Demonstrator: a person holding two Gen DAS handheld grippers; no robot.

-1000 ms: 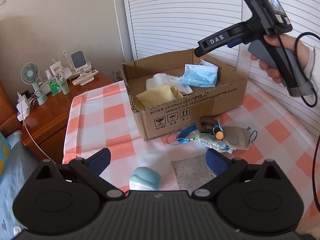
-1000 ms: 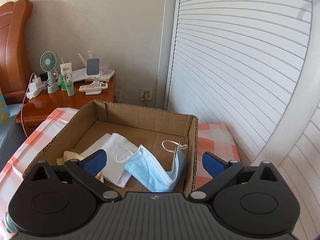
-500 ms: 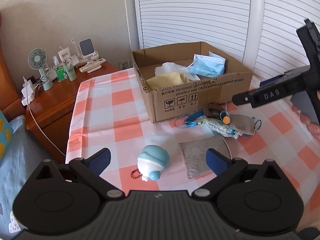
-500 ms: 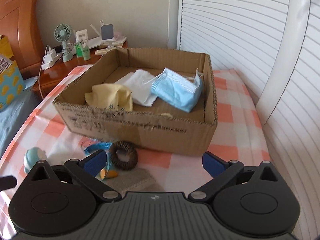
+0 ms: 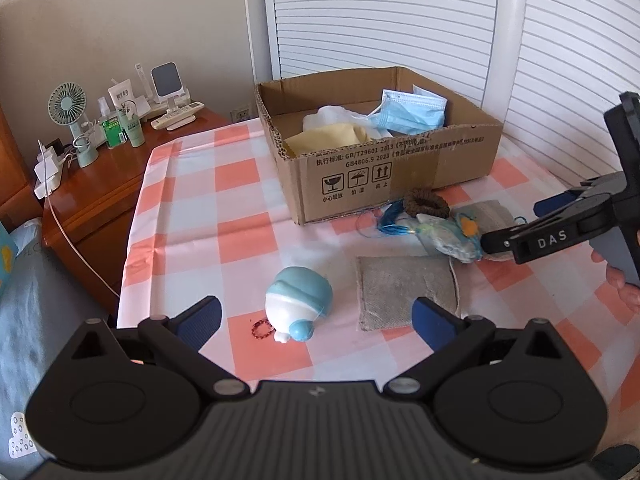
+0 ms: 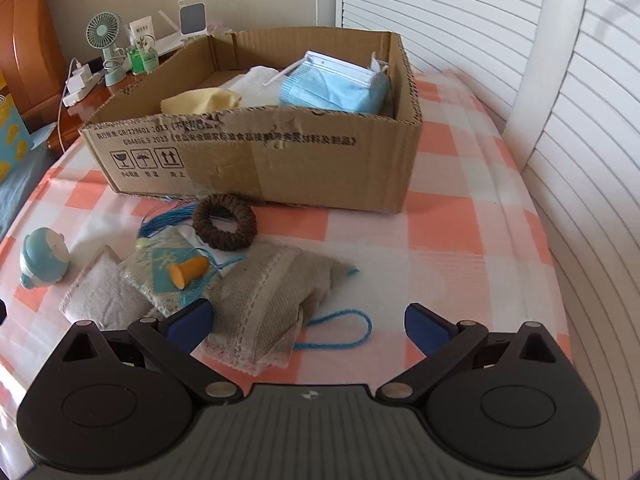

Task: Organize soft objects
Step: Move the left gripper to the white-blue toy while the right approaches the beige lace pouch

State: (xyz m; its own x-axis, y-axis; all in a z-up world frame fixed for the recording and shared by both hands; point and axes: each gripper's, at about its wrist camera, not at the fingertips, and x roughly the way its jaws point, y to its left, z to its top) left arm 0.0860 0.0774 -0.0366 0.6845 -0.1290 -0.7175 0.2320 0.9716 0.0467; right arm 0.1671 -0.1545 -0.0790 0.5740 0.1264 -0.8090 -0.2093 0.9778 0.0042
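Checked cloth covers the table [image 5: 192, 216]; the box [image 6: 304, 168] sits central for dropping, both the left gripper [image 5: 316, 318] and right gripper [image 6: 308, 322] wide, empty, above the linen pouch [image 6: 264, 300].

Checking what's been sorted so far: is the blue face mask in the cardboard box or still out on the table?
In the box. The blue face mask lies inside the cardboard box, against its right wall, beside a yellow cloth and a white cloth.

A little green desk fan [image 5: 68, 105] sat on the wooden nightstand [image 5: 96, 196] next to some bottles [image 5: 120, 124], with white louvered doors [image 5: 380, 16] behind.
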